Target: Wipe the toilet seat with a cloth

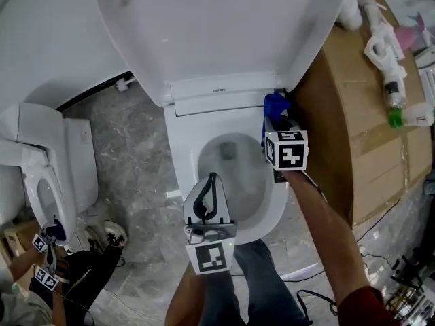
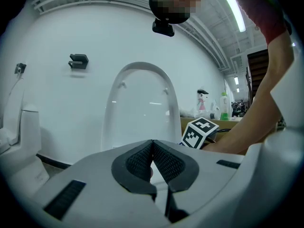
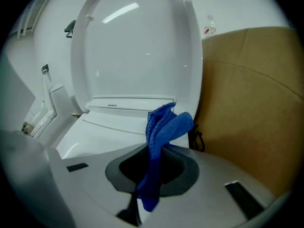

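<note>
Holding the blue cloth (image 3: 163, 125) is the right gripper (image 3: 160, 148), jaws clamped on its middle. A short bunched tuft sticks out past the tips and a tail hangs back behind them. In the head view the cloth (image 1: 274, 105) sits over the right rear of the toilet seat (image 1: 182, 156), near the hinge and just under the raised lid (image 1: 217, 26). I can't tell whether the cloth touches the seat.

Judging the step as the start of a wipe along the right side. To do it well:
- tip the gripper so the tuft, not the plastic tips, meets the seat
- press lightly and drag along the ring toward the front
- hold the pinch firm, as little cloth shows ahead of the jaws and it could slip out

Right forearm comes in from the lower right, and the right gripper (image 1: 272, 117) angles down at the seat, close to the cardboard box (image 1: 353, 121). The left gripper (image 1: 211, 182) hangs over the front of the bowl, roughly level and aimed at the lid. In its own view the left gripper (image 2: 153, 144) has its jaws pressed together with nothing between them, so it is idle. Best kept clear of the wipe path.

A second toilet (image 1: 41, 175) stands well off to the left, and bottles (image 1: 394, 104) sit on the box.
</note>
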Tool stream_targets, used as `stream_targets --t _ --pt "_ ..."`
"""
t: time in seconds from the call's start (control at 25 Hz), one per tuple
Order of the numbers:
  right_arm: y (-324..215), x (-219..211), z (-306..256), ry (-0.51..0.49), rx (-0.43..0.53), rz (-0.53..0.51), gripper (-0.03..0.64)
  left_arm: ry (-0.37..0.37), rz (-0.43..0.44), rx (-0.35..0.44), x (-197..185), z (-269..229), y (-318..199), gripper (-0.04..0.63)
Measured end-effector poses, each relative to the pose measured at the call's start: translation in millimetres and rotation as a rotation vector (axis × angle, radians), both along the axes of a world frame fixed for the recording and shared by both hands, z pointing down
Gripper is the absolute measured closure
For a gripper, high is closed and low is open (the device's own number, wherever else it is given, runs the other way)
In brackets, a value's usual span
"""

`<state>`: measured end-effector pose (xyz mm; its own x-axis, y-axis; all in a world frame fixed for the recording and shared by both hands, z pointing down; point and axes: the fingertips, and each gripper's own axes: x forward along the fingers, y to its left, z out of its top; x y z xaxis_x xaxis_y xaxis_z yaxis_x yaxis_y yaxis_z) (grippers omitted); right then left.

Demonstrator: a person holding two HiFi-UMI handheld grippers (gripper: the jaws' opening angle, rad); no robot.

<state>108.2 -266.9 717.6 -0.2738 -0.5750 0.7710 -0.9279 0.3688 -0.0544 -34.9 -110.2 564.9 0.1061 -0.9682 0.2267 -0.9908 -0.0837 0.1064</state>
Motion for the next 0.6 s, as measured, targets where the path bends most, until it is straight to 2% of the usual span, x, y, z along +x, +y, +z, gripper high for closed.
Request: stream_targets --t 0.6 --pt "64.1 41.3 2.5 0.02 0.0 0.047 0.56 0.011 0.031 0.028 16.4 -10.8 20.7 0.58"
